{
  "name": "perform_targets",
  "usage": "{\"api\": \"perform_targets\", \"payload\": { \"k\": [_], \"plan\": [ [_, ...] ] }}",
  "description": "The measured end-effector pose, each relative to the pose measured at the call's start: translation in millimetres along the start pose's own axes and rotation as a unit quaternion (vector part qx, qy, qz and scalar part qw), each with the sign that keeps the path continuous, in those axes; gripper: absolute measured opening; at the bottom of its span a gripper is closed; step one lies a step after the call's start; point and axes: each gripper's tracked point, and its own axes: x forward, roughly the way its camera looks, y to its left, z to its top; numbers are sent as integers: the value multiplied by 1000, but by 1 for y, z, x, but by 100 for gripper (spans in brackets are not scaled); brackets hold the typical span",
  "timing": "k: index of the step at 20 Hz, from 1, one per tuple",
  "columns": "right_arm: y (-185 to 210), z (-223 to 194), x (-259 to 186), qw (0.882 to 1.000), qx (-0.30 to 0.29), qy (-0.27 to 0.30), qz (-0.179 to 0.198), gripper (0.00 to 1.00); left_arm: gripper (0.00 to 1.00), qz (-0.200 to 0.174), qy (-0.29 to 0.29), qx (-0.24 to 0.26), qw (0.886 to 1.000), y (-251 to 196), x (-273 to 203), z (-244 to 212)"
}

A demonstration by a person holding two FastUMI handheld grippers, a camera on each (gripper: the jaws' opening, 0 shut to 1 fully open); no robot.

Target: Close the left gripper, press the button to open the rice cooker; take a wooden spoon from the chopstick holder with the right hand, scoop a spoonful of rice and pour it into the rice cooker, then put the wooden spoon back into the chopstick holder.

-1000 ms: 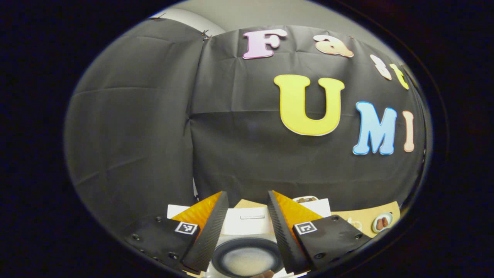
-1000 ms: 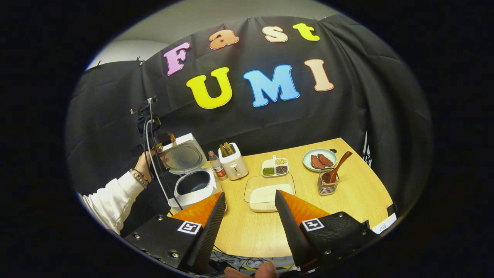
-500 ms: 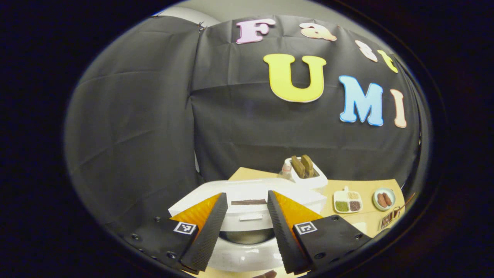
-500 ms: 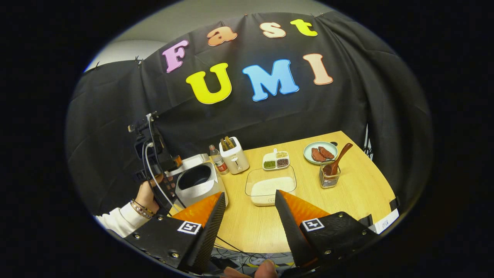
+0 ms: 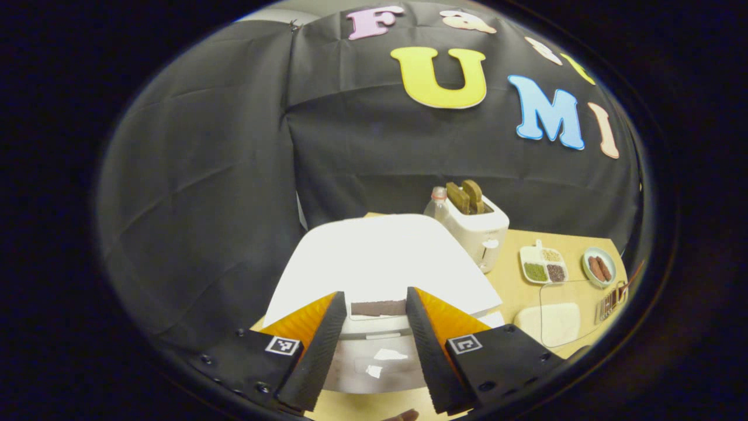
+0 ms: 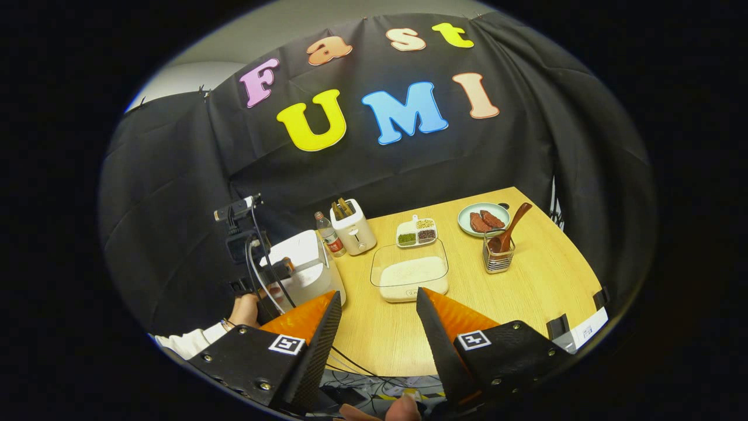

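Note:
The white rice cooker (image 5: 380, 257) stands at the table's left end with its lid down. My left gripper (image 5: 372, 298) is open just in front of it, and a dark strip (image 5: 377, 308) on the lid's front edge shows between the fingers. In the right gripper view a hand holds that left gripper (image 6: 274, 272) against the cooker (image 6: 304, 269). The wooden spoon (image 6: 511, 228) leans in the wire chopstick holder (image 6: 498, 260) at the right. A glass dish of rice (image 6: 409, 275) sits mid-table. My right gripper (image 6: 378, 295) is open and empty above the table's near edge.
A white toaster (image 6: 352, 231) and a small bottle (image 6: 330, 240) stand behind the cooker. A divided dish of beans (image 6: 416, 234) and a plate of meat (image 6: 484, 221) lie at the back. Cables hang below the wooden table's front edge (image 6: 380, 368).
The cooker's lid has gone from upright to fully down. The left gripper came down and back with it, staying open. The right gripper has barely moved.

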Motion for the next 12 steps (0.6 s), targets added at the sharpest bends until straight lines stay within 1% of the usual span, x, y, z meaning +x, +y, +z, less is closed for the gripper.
{"api": "perform_targets", "payload": {
  "k": [1,2,3,4,5,7,8,9,10,11,12],
  "plan": [
    [-2,-1,-2,1000,1,1,-2,80,79,-4,-30,-4,1000,-1,2,11],
    [-4,-1,-2,1000,2,1,-4,80,78,-4,-18,-2,1000,-1,2,4],
    [-6,-1,-1,1000,4,0,-6,80,78,-5,-37,5,999,0,0,4],
    [-5,-2,-2,1000,6,1,-6,80,80,-5,-39,8,999,0,0,3],
    [-6,-3,-2,1000,8,2,-6,80,78,-6,-43,11,999,0,-3,4],
    [-6,-1,-3,1000,9,-1,-6,80,77,-16,-36,18,999,0,-7,-1],
    [-7,2,-5,1000,9,-3,-6,80,80,-23,-24,19,999,-1,-11,-2],
    [-8,3,-4,1000,9,-5,-5,80,79,-38,-14,11,999,-6,-14,-5],
    [-10,4,-4,1000,9,-6,-4,80,83,-56,-10,0,998,-13,-23,-5],
    [-10,5,-4,1000,10,-7,-3,80,87,-64,-11,-5,998,-13,-28,-2],
    [-11,6,-4,1000,9,-9,-2,80,93,-60,-19,1,998,-10,-35,0]
  ]
}}
